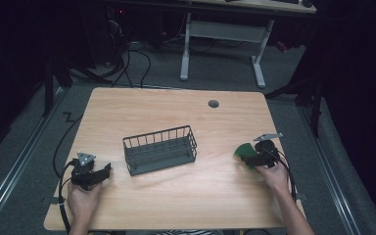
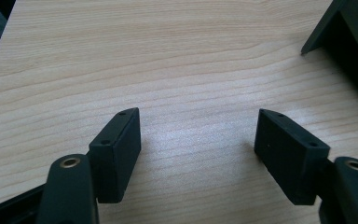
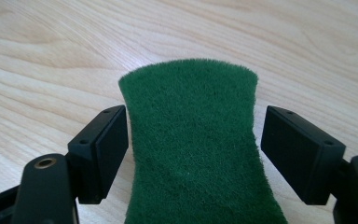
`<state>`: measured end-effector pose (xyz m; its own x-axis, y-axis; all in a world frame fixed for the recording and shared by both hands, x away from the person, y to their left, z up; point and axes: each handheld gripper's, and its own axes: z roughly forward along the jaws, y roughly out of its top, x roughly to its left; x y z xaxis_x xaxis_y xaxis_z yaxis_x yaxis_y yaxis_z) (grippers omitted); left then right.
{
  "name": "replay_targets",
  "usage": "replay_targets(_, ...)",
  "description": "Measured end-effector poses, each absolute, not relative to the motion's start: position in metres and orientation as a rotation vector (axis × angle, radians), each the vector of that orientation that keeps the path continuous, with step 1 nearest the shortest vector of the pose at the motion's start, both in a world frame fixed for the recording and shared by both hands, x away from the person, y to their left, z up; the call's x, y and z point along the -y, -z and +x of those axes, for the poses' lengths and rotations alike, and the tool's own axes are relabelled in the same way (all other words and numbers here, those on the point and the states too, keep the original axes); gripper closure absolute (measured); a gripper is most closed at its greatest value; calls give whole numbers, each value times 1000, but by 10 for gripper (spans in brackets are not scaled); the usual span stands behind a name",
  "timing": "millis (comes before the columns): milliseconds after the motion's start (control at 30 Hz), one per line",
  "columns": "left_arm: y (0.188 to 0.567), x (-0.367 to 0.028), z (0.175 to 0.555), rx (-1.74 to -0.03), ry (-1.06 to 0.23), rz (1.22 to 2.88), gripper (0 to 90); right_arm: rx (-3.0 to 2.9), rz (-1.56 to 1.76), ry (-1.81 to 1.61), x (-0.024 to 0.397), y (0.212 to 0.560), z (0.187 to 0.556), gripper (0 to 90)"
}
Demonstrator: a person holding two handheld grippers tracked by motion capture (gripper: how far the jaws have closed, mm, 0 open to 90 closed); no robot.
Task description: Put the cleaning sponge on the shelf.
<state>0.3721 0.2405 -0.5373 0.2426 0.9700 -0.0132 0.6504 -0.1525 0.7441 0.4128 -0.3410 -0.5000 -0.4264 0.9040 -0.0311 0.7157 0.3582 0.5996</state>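
Jaws of the left gripper point(image 2: 197, 140) stand spread wide over bare wood, with nothing between them; in the left gripper view a dark corner of the wire basket point(image 2: 340, 32) sits ahead and off to one side of the far jaw, apart from it. From the high view this left gripper point(image 1: 90, 172) rests near the table's near-left corner, held by the person's left hand point(image 1: 82, 200), and the basket point(image 1: 160, 149) lies beyond its jaws toward the middle of the table point(image 1: 176, 112). The right gripper point(image 3: 195, 149) is also spread: in the right gripper view a green scouring pad point(image 3: 193, 149) runs lengthwise between its jaws, its far edge reaching out past the tips. The left jaw looks to touch the pad's edge, while a clear gap shows at the other jaw, so the pad is not pinched. In the high view the right gripper point(image 1: 254, 155), in the person's right hand point(image 1: 273, 175), sits near the table's right edge with the pad point(image 1: 243, 152) projecting from its jaws toward the basket, well apart from it.
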Motion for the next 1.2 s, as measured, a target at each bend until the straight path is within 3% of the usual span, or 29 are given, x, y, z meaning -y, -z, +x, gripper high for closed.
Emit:
replay_targets(367, 537, -241, 372, -1482, -643, 1881, 316, -2292, 1419, -716, 341, 502, 413, 289)
replay_targets(1200, 537, -241, 372, -1481, -643, 1882, 316, -2308, 1436, -772, 336, 484, 409, 298)
